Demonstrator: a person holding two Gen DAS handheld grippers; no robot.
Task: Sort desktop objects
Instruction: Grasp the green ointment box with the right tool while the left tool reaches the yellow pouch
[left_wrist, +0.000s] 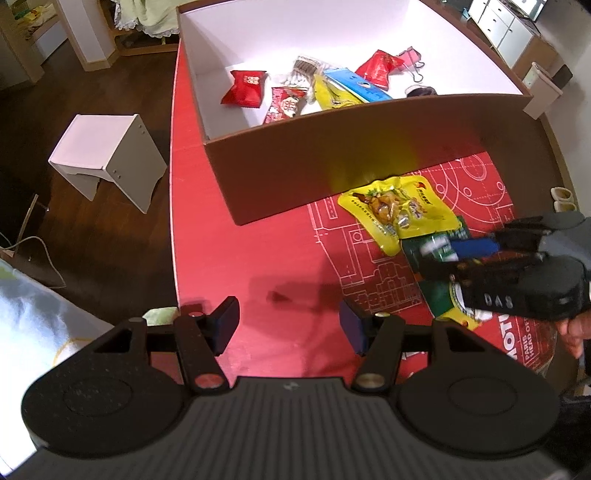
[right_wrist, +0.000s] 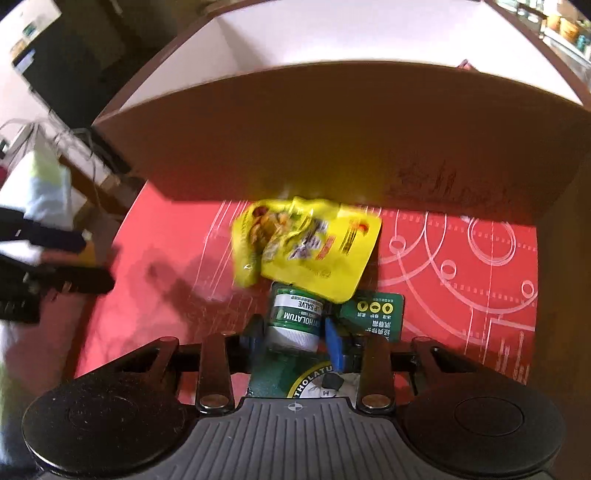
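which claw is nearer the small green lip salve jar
Right. The right claw has its fingers on either side of the small green lip salve jar; the left claw hovers open over bare red mat, well aside.

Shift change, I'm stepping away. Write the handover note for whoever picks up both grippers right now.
Left gripper: open, empty, above bare red mat.
Right gripper: fingers either side of the green lip salve pack; grip not clearly closed.
Yellow snack pouch lies on the mat against the box's near wall, overlapping the salve pack.
Done: several snack packets and a pink binder clip lie in the cardboard box.
Left: box the salve pack, then the pouch.
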